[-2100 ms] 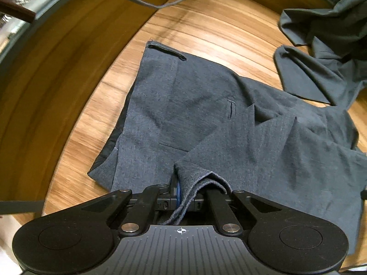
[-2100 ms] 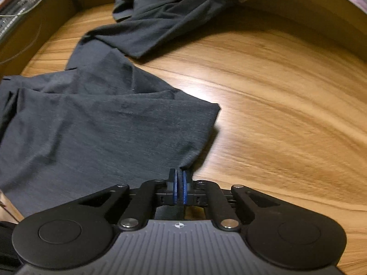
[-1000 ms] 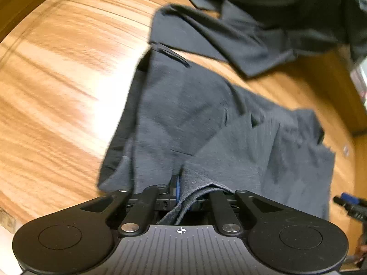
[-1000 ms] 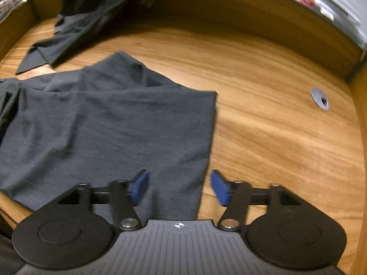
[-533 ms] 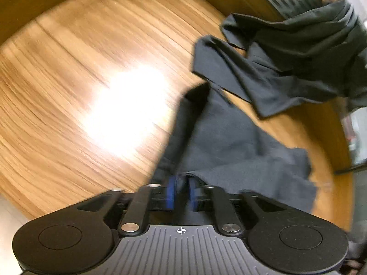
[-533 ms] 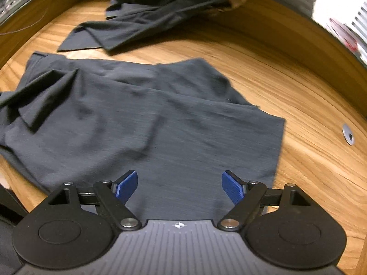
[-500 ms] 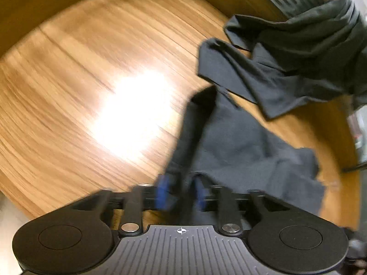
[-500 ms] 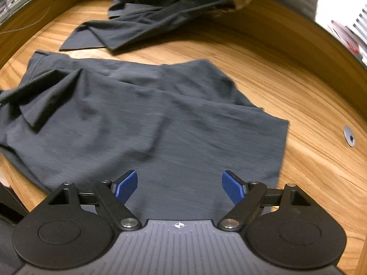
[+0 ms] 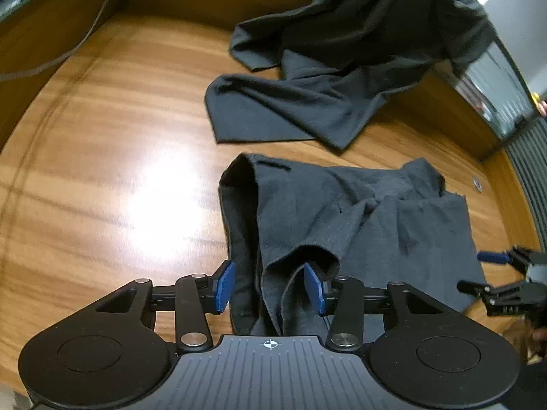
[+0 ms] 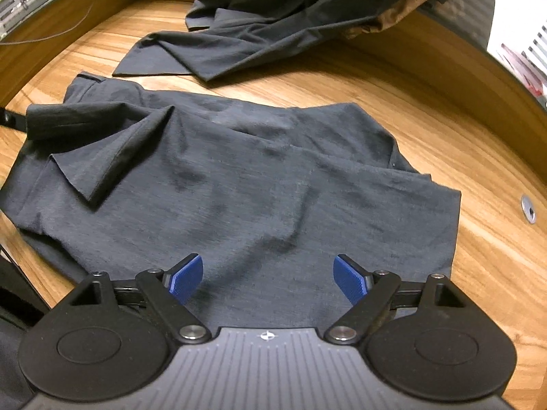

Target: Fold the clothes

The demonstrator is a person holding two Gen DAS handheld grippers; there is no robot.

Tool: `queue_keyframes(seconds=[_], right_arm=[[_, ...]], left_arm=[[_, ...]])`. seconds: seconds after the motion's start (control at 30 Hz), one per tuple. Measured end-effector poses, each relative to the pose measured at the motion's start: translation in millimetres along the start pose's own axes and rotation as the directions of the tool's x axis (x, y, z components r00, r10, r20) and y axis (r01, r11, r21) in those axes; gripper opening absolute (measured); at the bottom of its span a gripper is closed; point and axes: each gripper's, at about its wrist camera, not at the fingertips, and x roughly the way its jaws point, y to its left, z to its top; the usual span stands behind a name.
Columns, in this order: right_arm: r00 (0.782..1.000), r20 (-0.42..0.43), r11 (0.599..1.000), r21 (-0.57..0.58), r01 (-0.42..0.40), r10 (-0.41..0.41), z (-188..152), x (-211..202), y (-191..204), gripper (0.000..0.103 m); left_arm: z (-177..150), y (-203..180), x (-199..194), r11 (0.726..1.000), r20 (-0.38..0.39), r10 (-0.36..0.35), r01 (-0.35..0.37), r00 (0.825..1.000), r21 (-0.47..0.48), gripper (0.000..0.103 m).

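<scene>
- Left wrist view: dark grey garment (image 9: 345,218) lies half-folded on wooden table (image 9: 102,157), w/ a rumpled ridge of cloth running up toward the cam.
- Left gripper (image 9: 270,285) jaws opening; that ridge sits between the blue pads (image 9: 224,283) but they don't look to press it, so cloth is let go or nearly.
- Right gripper (image 10: 268,278) spread wide, nothing between its pads, hanging over the near part of the garment (image 10: 239,184) in right wrist view.
- 2nd pile of dark clothes (image 10: 273,24) at far side of table, apart from the one being folded; its front edge comes near the garment's far edge.
- Handling, as a guess: thin, soft, limp fabric, light, no stiffness. It sags and creases wherever unsupported; not fragile, not slippery on the pads.
- Top layer prob slides over lower one, so drag slowly.
- Where to grip: pinch at a hem or corner, both layers together, e.g. right-hand edge corner (image 10: 456,194); flipped flap (image 10: 112,157) on left side wants flattening first.
</scene>
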Motion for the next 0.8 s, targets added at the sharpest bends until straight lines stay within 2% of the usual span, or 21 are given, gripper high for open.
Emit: queue_keyframes(seconds=[0.1, 0.2, 0.4, 0.47, 0.57, 0.7, 0.73, 0.8], right_arm=[[1.0, -0.002, 1.0, -0.029, 0.01, -0.01, 4, -2, -7, 0.088], [1.0, 0.004, 0.999, -0.031, 0.017, -0.017, 10, -4, -22, 0.088], [1.0, 0.005, 0.993, 0.115, 0.009, -0.009, 34, 1, -94, 0.085], [1.0, 0.015, 0.987, 0.159, -0.001, -0.001, 47, 4, -118, 0.082], [1.0, 0.019, 0.986, 0.167, 0.003, -0.007, 66, 16, -141, 0.078], [1.0, -0.017, 0.991, 0.133, 0.017, -0.015, 90, 48, -161, 0.075], [0.999, -0.031, 0.992, 0.121, 0.017, -0.014, 96, 58, -164, 0.073], [0.998, -0.07, 0.995, 0.097, 0.002, 0.005, 105, 78, -167, 0.063]], left_arm=[[3, -4, -9, 0.999, -0.014, 0.014, -0.014, 1.0, 0.033, 0.049], [5, -14, -21, 0.994, -0.004, -0.005, 0.005, 1.0, 0.108, 0.057], [6, -30, -19, 0.985, 0.004, -0.052, 0.05, 0.999, 0.163, 0.062], [7, -31, -9, 0.989, -0.004, -0.037, 0.038, 0.999, 0.146, 0.062], [9, -31, 6, 0.991, -0.016, -0.029, 0.031, 0.999, 0.13, 0.062], [10, -35, 22, 0.99, -0.036, -0.014, 0.019, 0.999, 0.137, 0.06], [10, -36, 26, 0.99, -0.04, -0.009, 0.015, 0.999, 0.14, 0.057], [8, -39, 31, 0.99, -0.045, -0.001, 0.007, 0.999, 0.142, 0.048]])
